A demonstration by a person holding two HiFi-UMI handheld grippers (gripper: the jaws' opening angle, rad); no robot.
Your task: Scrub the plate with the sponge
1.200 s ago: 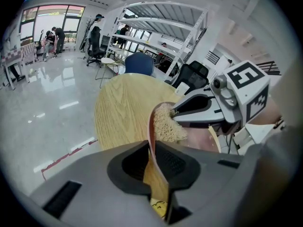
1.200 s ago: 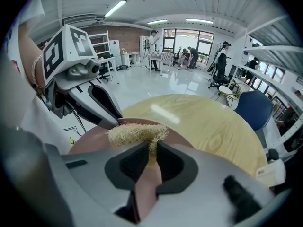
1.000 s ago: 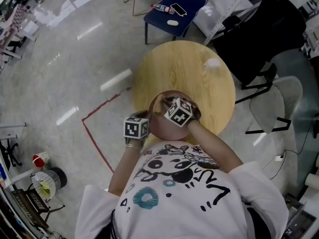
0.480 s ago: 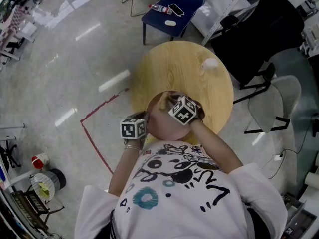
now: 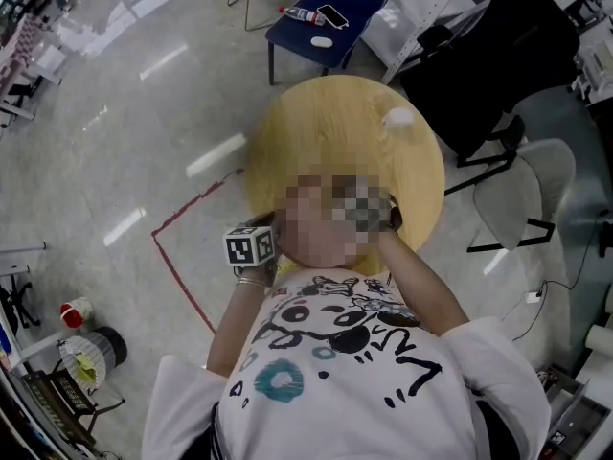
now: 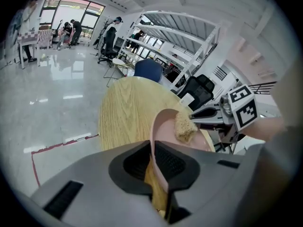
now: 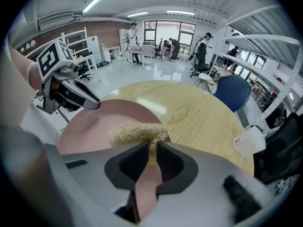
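A pink plate point(image 6: 163, 126) stands tilted over the near edge of the round wooden table point(image 5: 345, 123). My left gripper point(image 6: 158, 171) is shut on the plate's rim. A tan fibrous sponge point(image 7: 137, 132) lies against the plate's face point(image 7: 94, 124), and my right gripper point(image 7: 152, 157) is shut on it. The left gripper view shows the sponge point(image 6: 184, 126) near the plate's upper part, with the right gripper's marker cube point(image 6: 242, 110) behind it. In the head view a mosaic patch hides the plate and the right gripper. Only the left gripper's cube point(image 5: 251, 246) shows there.
A small white object point(image 5: 397, 118) sits on the table's far right. A blue chair point(image 5: 330, 8) with small items on it stands beyond the table. Black chairs point(image 5: 498, 56) are at the right. Red tape point(image 5: 177, 257) marks the floor at the left.
The right gripper with the sponge has shifted a little to the right and farther across the plate. The left gripper has kept its hold and hardly moved.
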